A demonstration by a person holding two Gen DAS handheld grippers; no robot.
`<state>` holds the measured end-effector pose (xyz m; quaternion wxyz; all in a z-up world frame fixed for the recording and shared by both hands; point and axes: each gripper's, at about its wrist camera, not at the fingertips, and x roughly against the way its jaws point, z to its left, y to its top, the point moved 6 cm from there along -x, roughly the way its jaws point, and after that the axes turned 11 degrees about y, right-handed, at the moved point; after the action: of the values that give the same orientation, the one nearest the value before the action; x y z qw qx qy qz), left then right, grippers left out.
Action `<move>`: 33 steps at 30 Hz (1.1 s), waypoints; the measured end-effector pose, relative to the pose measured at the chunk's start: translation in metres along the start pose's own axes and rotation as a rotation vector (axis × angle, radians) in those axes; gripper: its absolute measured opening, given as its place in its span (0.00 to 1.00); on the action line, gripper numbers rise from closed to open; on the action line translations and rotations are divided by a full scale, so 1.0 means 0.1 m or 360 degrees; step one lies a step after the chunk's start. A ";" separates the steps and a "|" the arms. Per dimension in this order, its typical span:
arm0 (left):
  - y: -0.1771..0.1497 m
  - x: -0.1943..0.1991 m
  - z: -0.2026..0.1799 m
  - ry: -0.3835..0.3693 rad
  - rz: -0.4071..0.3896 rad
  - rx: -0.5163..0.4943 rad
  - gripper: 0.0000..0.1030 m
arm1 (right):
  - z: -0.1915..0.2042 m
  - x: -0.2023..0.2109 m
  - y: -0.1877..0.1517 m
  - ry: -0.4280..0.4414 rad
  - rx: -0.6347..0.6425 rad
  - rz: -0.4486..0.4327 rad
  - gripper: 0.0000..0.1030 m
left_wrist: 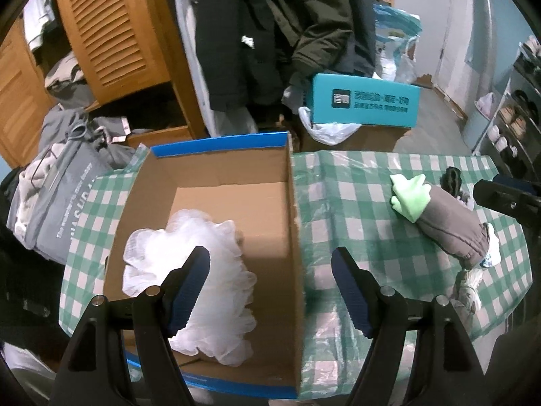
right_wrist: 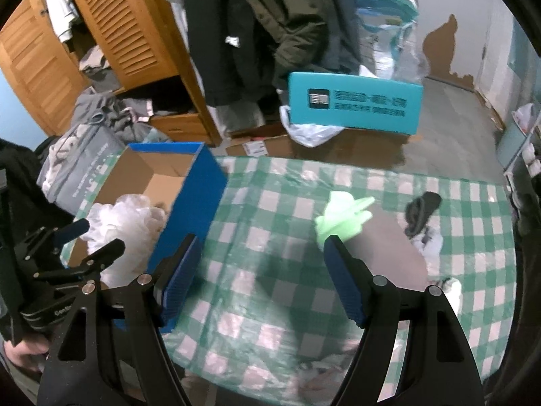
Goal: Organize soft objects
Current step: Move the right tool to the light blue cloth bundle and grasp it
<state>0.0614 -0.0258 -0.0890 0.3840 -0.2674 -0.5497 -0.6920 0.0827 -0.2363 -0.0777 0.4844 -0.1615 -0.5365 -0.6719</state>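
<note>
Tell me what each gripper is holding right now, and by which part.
Nothing is held. The left gripper is open above the cardboard box with the white mesh pouf; the right gripper is open over the checked tablecloth.

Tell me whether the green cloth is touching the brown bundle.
Touching. The left wrist view shows the green cloth lying against the end of the brown bundle, with no tablecloth showing between them.

Left gripper (left_wrist: 270, 267) hangs wide apart over cardboard box (left_wrist: 294, 203) (white mesh pouf (left_wrist: 189, 270) inside).
</note>
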 end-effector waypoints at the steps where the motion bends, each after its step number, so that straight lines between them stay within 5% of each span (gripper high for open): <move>1: 0.01 0.01 -0.04 -0.0004 -0.0003 -0.0009 0.74 | -0.03 0.02 -0.01 -0.0003 -0.0006 0.0001 0.74; 33: -0.03 -0.10 -1.10 -0.0112 0.0092 -0.0291 0.74 | -1.19 0.46 -0.51 -0.0270 -0.0212 0.0026 0.74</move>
<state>0.0704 -0.1293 -0.1264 0.3582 -0.3412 -0.4895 -0.7181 0.0550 -0.3649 -0.1169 0.4310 -0.2540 -0.5283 -0.6860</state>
